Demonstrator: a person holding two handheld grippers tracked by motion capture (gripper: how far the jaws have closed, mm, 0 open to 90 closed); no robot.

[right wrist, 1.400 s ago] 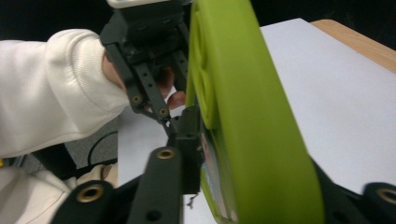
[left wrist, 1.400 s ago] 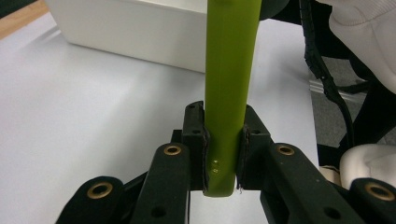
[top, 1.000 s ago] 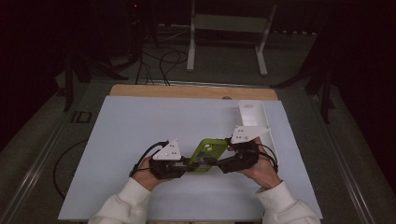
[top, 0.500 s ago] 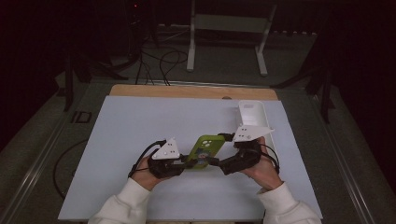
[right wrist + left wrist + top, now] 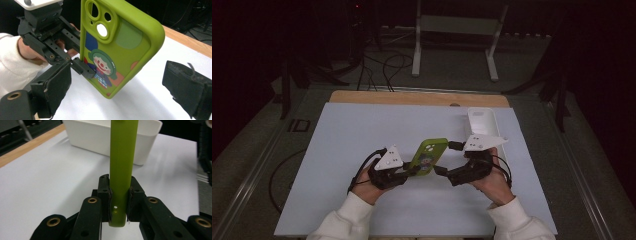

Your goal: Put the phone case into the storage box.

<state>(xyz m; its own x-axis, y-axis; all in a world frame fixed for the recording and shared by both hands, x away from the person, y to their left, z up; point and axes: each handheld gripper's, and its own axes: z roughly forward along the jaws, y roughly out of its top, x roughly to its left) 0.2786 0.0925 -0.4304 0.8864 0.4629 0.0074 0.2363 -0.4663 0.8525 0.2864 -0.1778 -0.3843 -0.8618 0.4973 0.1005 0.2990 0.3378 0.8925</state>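
Wide white-topped counter [image 5: 362,150] with a bare wooden strip along its far edge; dark floor and cables beyond it

Long white plastic bin [image 5: 482,122] stands at the counter's far right side, near the right hand. In the left gripper view the same bin [image 5: 95,137] lies straight behind the case, its middle hidden by the green edge

Lime-green soft phone case [image 5: 428,155] with camera cut-outs is held up off the counter, between the two hands, near the front centre. High view gives its place and tilt; right gripper view shows its back [image 5: 117,47] with a printed clown-like cartoon figure and three lens holes; left gripper view shows it edge-on [image 5: 122,170] as a narrow green bar with a small hole near the lower end

Left claw [image 5: 408,172]: pinching the case's lower edge, black pads pressed on both faces [image 5: 119,203]. Its body and the hand behind it show at upper left in the right gripper view

Right claw [image 5: 441,171]: has just been opening; jaws spread wide either side of the case [image 5: 117,100], padded faces clear of it, nothing gripped
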